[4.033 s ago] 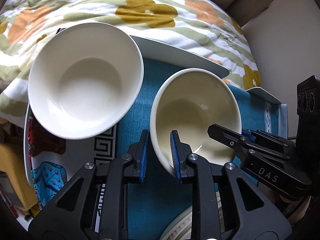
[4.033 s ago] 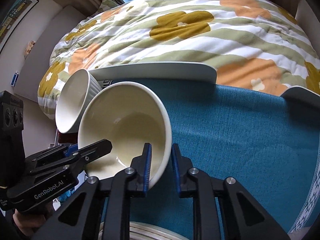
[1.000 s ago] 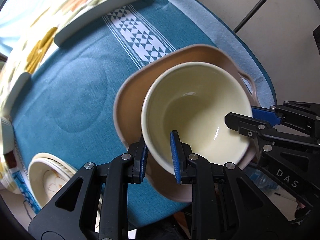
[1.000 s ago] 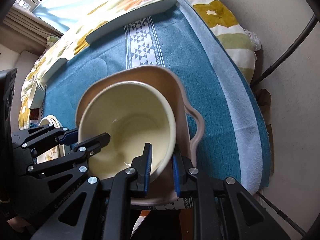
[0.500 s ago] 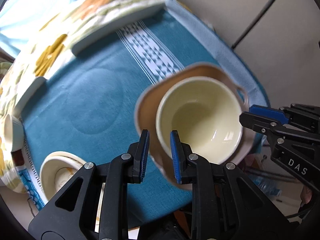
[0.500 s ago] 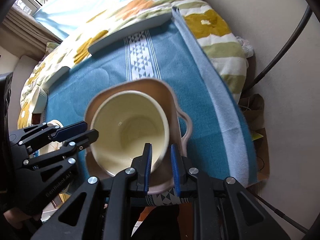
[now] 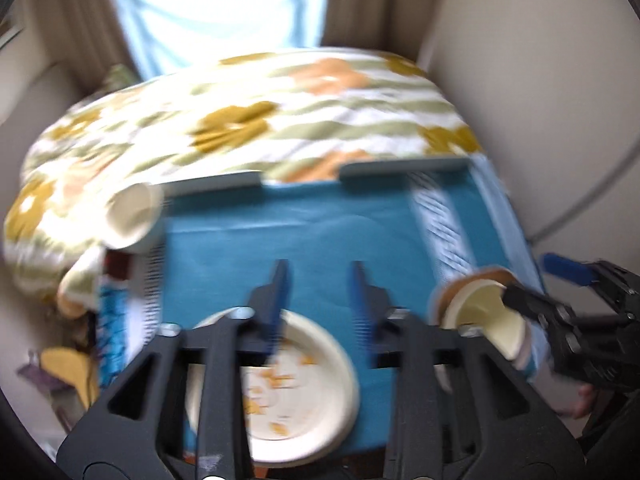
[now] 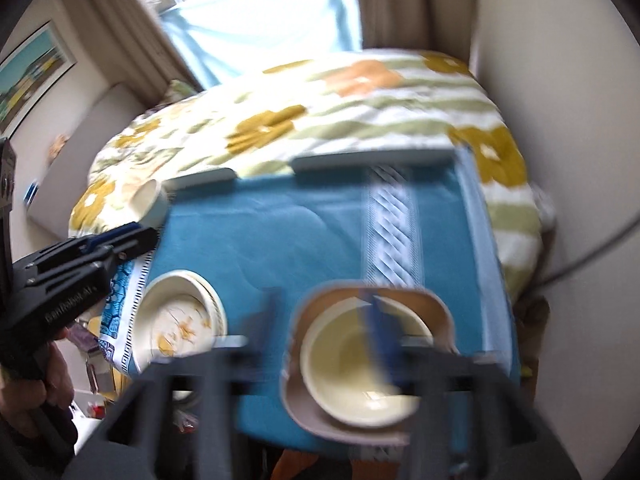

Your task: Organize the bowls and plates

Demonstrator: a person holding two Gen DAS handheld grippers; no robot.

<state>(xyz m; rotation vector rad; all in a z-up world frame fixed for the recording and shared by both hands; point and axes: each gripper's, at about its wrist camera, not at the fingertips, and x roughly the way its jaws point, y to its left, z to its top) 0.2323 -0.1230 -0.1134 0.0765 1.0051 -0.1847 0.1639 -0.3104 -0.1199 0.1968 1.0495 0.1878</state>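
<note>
The cream bowl (image 8: 360, 368) sits inside the tan handled dish (image 8: 436, 312) at the near right corner of the teal tablecloth (image 8: 280, 232). My right gripper (image 8: 324, 320) hovers above it, blurred; its jaws are opening with nothing held. Over a stack of cream plates with orange flowers (image 7: 296, 384), my left gripper (image 7: 318, 292) also has its jaws opening with nothing between them. The left wrist view shows the bowl (image 7: 484, 320) and the right gripper (image 7: 536, 282) at the right. A white ribbed bowl (image 7: 132, 216) lies at the table's far left corner.
A floral quilt (image 7: 260, 120) covers the bed beyond the table. Two pale flat trays (image 8: 372, 158) line the table's far edge. A wall and a dark cable (image 8: 592, 256) run along the right. A hand (image 8: 24, 392) holds the left gripper (image 8: 132, 236).
Both grippers have let go of the cream bowl, which now rests in the tan dish. Both have opened, risen and drawn back, and the left has swung left over the plates.
</note>
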